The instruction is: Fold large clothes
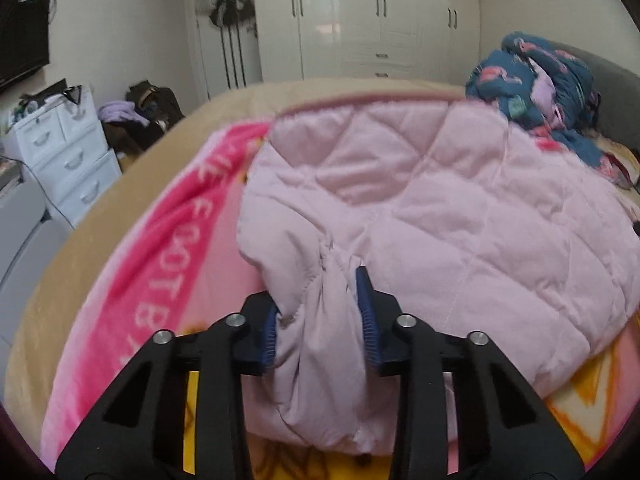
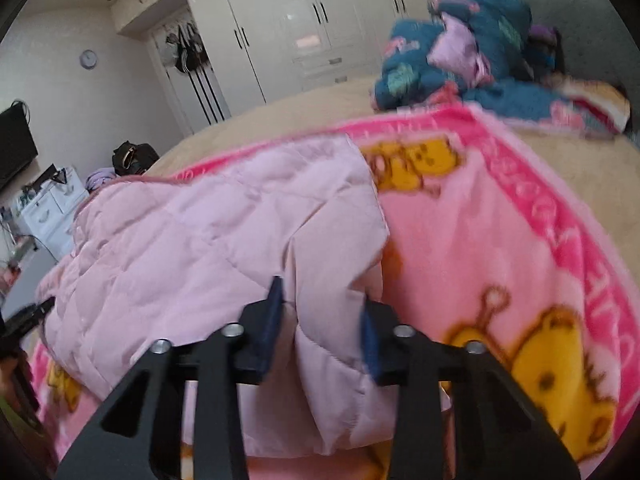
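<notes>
Your left gripper (image 1: pixel 322 308) and right gripper (image 2: pixel 322 320) are each pinching a bunched edge of the pale pink quilted jacket (image 1: pixel 440 200), whose sleeves are lying hidden in its folds.

Pink blanket (image 1: pixel 168 264) border reads partly "FOOTB"

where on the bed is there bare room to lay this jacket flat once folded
Free: the pink blanket right of the pink quilted jacket, and the tan bedspread beyond it toward the wardrobe. Crowded: the far right corner, heaped with a blue floral bundle.
</notes>
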The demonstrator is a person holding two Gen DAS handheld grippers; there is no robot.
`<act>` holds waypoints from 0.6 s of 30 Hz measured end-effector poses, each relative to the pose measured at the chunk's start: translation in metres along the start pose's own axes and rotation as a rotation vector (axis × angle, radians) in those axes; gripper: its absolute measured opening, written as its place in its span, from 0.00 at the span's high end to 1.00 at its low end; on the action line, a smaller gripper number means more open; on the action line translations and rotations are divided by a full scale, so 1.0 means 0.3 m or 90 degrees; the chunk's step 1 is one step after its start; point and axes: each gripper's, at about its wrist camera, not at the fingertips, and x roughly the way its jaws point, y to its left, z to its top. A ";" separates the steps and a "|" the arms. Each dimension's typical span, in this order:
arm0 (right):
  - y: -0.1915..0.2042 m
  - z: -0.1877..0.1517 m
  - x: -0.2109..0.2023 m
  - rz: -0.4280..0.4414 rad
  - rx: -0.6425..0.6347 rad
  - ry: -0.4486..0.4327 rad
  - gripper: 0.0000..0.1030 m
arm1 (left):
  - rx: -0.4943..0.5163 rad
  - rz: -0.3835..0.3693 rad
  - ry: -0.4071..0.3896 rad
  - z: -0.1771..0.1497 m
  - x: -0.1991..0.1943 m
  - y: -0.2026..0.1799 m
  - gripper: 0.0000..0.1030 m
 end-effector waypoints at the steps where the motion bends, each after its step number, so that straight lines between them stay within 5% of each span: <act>1: 0.017 0.013 -0.004 -0.010 -0.013 -0.011 0.75 | -0.011 -0.004 0.000 0.017 0.009 0.013 0.77; 9: 0.032 0.145 0.147 -0.053 -0.018 0.011 0.77 | -0.037 0.001 0.042 0.100 0.158 0.033 0.76; 18: 0.002 0.139 0.313 -0.079 0.008 0.075 0.76 | -0.071 -0.011 0.074 0.085 0.254 0.057 0.71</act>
